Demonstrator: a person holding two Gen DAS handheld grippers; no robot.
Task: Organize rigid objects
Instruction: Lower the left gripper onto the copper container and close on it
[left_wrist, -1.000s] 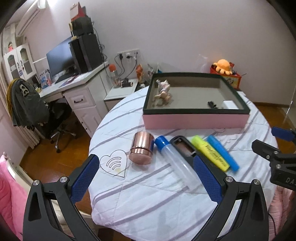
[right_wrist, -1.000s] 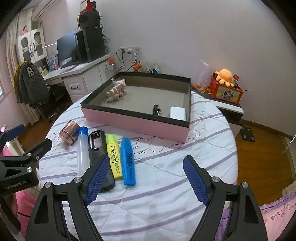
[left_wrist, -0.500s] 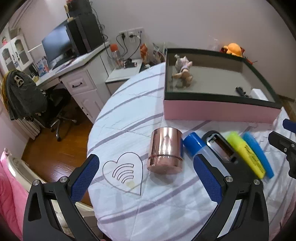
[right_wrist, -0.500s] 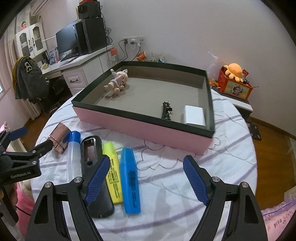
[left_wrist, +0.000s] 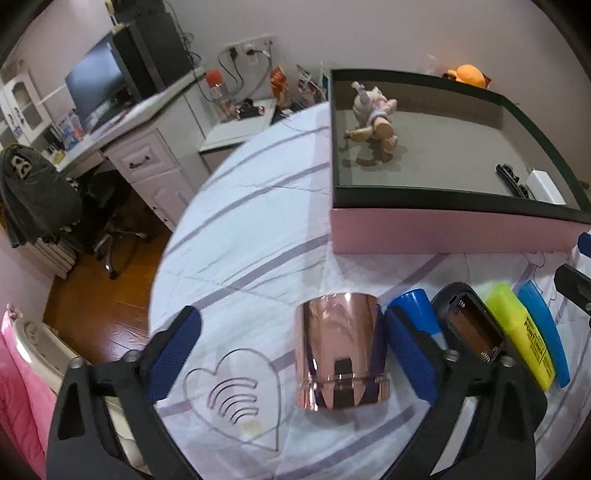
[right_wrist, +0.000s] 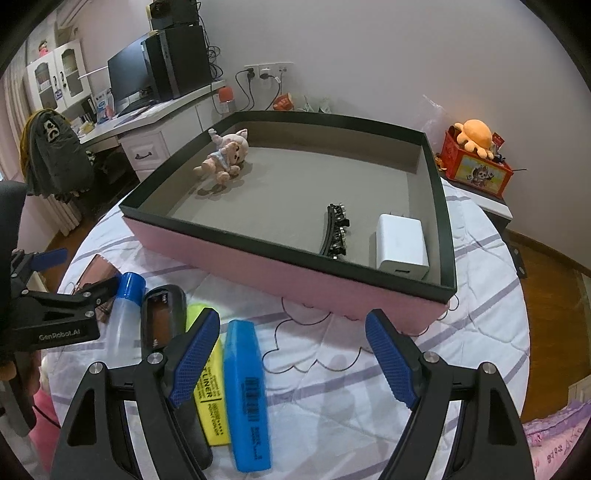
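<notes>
A rose-gold metal cylinder (left_wrist: 341, 350) lies on the quilted table between the open jaws of my left gripper (left_wrist: 291, 343), close to the right pad; no pad touches it. Beside it lie a clear tube with a blue cap (left_wrist: 412, 308), a black battery case (left_wrist: 471, 328), a yellow highlighter (left_wrist: 521, 334) and a blue highlighter (right_wrist: 247, 391). My right gripper (right_wrist: 291, 356) is open and empty, with the blue highlighter just inside its left finger. The pink box (right_wrist: 280, 273) holds a doll (right_wrist: 225, 157), a black clip (right_wrist: 334, 230) and a white charger (right_wrist: 400, 242).
The round table (left_wrist: 236, 236) drops off to wood floor at the left. A desk with a monitor (left_wrist: 99, 85) and a chair (left_wrist: 40, 195) stand beyond. A red toy box with an orange plush (right_wrist: 476, 157) sits at the back right.
My left gripper has moved forward and down, so the rose-gold cylinder now lies between its fingers. My right gripper has moved closer to the highlighters and the pink box.
</notes>
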